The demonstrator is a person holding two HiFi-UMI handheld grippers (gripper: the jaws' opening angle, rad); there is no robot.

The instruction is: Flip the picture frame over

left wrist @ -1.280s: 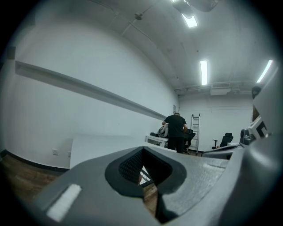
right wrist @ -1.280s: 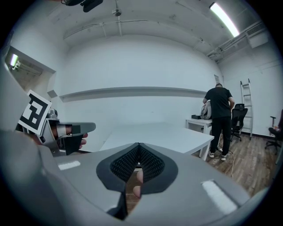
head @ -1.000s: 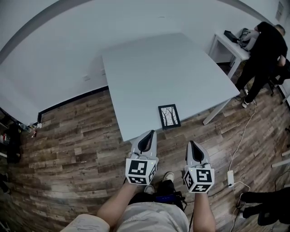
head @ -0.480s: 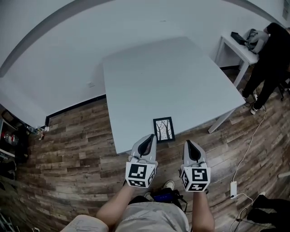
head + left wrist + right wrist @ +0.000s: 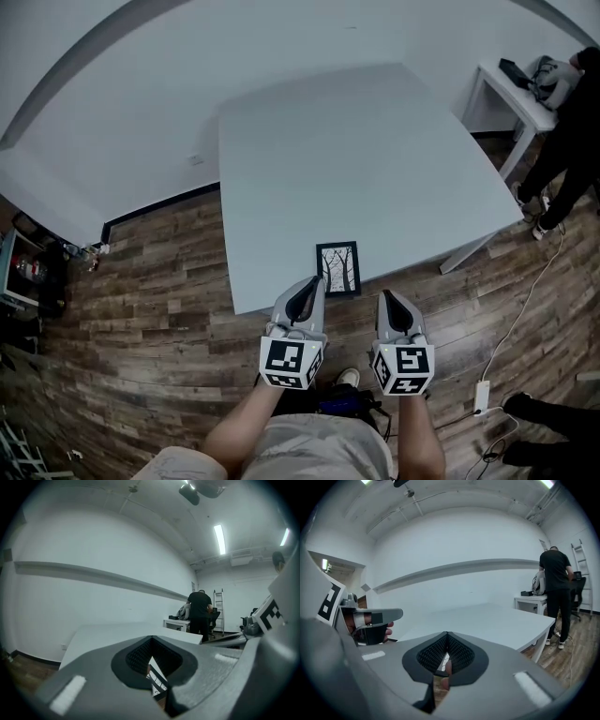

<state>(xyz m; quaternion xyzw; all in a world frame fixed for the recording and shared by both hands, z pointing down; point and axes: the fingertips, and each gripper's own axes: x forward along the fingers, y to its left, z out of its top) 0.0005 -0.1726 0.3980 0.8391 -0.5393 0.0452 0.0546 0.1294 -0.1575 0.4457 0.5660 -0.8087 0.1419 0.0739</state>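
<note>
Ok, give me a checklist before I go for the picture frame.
1. Picture frame lies face up: ok.
2. Frame near the table's front edge: ok.
3. Left tongs open: not ok, shut, empty.
4. Right tongs open: not ok, shut, empty.
5. Tongs at the frame: not ok, both short of the table.
6. Frame overhangs the edge: cannot tell.

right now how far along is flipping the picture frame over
Done: nothing yet. The black rectangular picture frame lies picture side up, its tree print showing, at the near edge of the white table.
In hand: nothing. The left gripper and right gripper are short of the frame, jaws together and empty.
Left: reach, grasp and turn it over.
</note>
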